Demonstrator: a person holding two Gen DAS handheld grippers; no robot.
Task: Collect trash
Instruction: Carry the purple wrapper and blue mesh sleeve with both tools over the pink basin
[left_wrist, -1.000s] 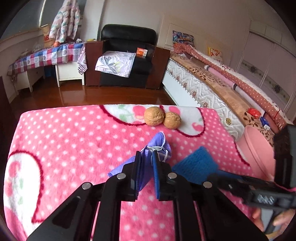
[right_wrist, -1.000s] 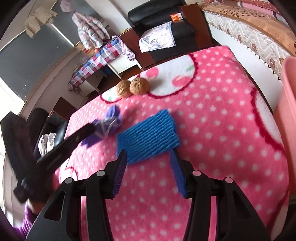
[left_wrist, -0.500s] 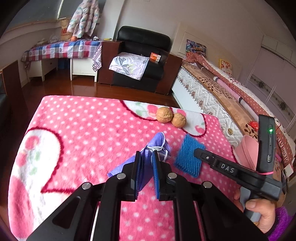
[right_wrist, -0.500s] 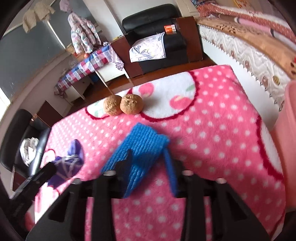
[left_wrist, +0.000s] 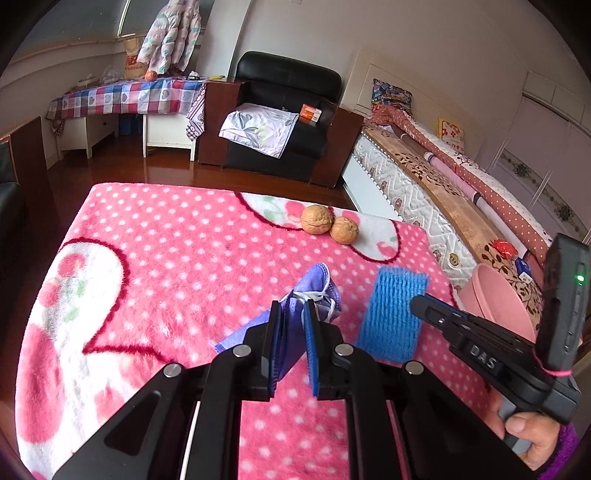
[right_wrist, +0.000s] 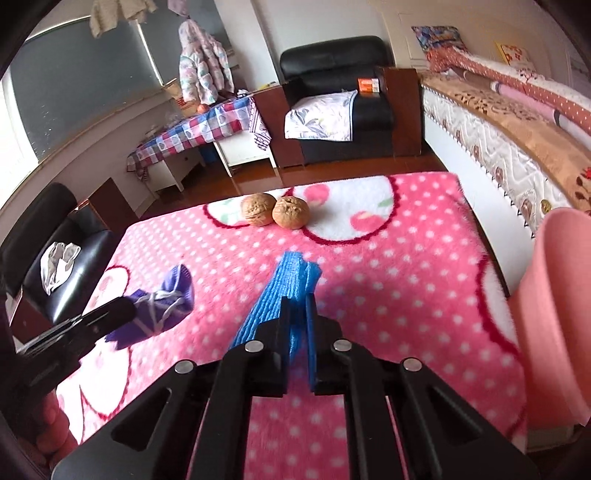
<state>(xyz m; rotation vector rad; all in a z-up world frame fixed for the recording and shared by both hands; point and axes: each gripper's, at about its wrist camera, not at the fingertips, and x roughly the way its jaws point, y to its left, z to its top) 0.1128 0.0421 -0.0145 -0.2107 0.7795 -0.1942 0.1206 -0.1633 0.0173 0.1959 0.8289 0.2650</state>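
My left gripper (left_wrist: 292, 314) is shut on a crumpled purple face mask (left_wrist: 314, 291) with white ear loops, held just above the pink polka-dot blanket (left_wrist: 166, 266). My right gripper (right_wrist: 297, 306) is shut on a blue ribbed foam sheet (right_wrist: 286, 284), which hangs tilted off the blanket. From the left wrist view the blue foam sheet (left_wrist: 393, 314) hangs at the right gripper's tip, with a hand (left_wrist: 532, 435) on its handle. In the right wrist view the purple mask (right_wrist: 162, 302) shows at the left.
Two walnuts (left_wrist: 328, 224) lie side by side near the blanket's far edge. A pink bin (right_wrist: 557, 314) stands at the right, beside the table. A bed (left_wrist: 461, 192) runs along the right, and a black armchair (left_wrist: 284, 114) stands beyond the table.
My right gripper has shut on the blue foam sheet and lifted it off the blanket, so it now hangs tilted. My left gripper has drawn back a little with the mask.
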